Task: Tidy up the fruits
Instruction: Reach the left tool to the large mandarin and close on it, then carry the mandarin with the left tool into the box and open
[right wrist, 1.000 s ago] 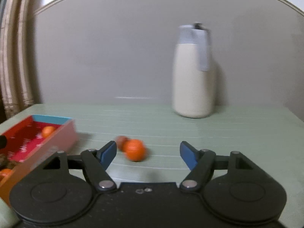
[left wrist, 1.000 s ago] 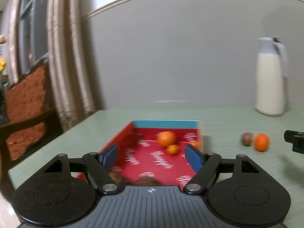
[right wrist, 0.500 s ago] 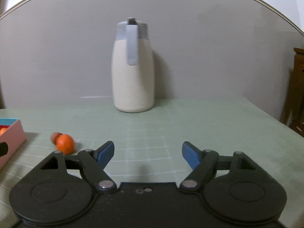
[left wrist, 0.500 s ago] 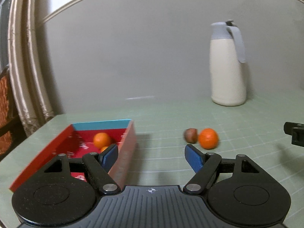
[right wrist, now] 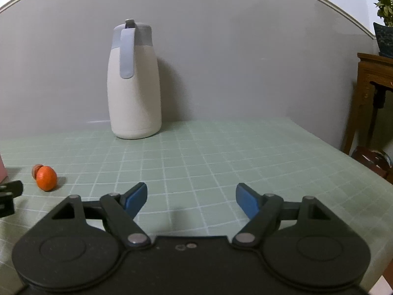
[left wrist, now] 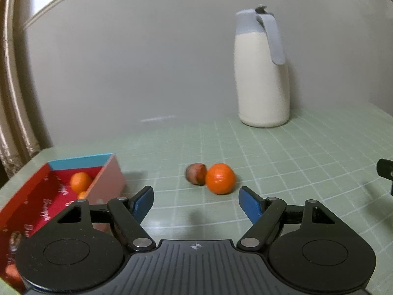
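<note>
An orange (left wrist: pixel 220 178) lies on the green checked table (left wrist: pixel 294 162), touching a small brown fruit (left wrist: pixel 195 173) on its left. Both sit just beyond my left gripper (left wrist: pixel 196 202), which is open with nothing between its blue pads. A red box (left wrist: pixel 44 196) with a blue end wall stands at the left, holding small oranges (left wrist: pixel 80 181) and a walnut (left wrist: pixel 15 238). In the right wrist view the same orange (right wrist: pixel 46 178) and brown fruit (right wrist: pixel 36 169) lie far left. My right gripper (right wrist: pixel 191 198) is open over bare table, holding nothing.
A tall cream jug (left wrist: pixel 261 73) with a grey lid and handle stands at the back by the wall, also the jug (right wrist: pixel 133 83) in the right wrist view. A wooden side table (right wrist: pixel 373 93) stands beyond the table's right edge. A curtain (left wrist: pixel 12 98) hangs at the left.
Both views have swung to the right: the red box slid from centre to the far left of the left view, and the orange and brown fruit now lie ahead of the left gripper.
</note>
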Demonstrator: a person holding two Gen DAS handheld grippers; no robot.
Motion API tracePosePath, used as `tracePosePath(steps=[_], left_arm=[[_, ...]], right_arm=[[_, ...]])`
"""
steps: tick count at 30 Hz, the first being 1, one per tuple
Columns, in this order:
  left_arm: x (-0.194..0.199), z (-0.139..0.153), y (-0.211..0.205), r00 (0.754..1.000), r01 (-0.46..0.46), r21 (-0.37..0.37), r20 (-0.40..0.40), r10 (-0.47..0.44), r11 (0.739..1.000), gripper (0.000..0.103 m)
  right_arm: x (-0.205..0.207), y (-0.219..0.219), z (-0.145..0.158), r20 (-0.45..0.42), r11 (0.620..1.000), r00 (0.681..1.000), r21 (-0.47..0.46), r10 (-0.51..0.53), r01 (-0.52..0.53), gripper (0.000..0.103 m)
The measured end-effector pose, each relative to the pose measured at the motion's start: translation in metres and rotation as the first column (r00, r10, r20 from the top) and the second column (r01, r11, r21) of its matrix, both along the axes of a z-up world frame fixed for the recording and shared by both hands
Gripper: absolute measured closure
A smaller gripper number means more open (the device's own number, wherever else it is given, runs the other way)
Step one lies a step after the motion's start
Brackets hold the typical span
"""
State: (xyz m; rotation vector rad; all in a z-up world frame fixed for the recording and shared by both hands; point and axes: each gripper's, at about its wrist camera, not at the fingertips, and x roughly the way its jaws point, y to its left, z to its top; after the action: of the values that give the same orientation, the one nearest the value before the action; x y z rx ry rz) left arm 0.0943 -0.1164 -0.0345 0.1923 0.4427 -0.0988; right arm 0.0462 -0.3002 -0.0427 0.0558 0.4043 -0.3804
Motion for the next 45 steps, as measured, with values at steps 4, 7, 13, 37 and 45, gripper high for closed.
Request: tracePosePath(steps=[4, 7, 13, 37, 45], left_arm=[[0.011, 0.0, -0.009, 1.0, 0.006, -0.005, -0.006, -0.006, 1.0, 0.027], [0.021, -0.001, -0.015, 1.0, 0.013, -0.019, -0.023, -0.013, 1.0, 0.027], [0.04, -0.006, -0.027, 0.997, 0.012, -0.043, -0.071, -0.015, 0.999, 0.032], [0.074, -0.017, -0.036, 0.99, -0.081, -0.08, -0.125, 0.071, 0.993, 0.066], [0.069, -0.016, -0.037, 0.992, -0.069, -0.076, -0.114, 0.06, 0.995, 0.067]], right_arm=[[-0.005, -0.006, 0.001, 0.002, 1.0, 1.0, 0.01, -0.007, 0.007, 0.023], [-0.007, -0.006, 0.003, 0.009, 1.0, 1.0, 0.016, -0.004, 0.004, 0.023], [-0.006, -0.001, 0.004, 0.012, 1.0, 1.0, 0.005, 0.013, -0.013, 0.023], [-0.004, -0.008, 0.006, 0.004, 0.999, 0.999, 0.035, 0.032, -0.033, 0.022], [-0.008, -0.007, 0.006, 0.009, 0.999, 0.999, 0.033, 0.039, -0.039, 0.022]])
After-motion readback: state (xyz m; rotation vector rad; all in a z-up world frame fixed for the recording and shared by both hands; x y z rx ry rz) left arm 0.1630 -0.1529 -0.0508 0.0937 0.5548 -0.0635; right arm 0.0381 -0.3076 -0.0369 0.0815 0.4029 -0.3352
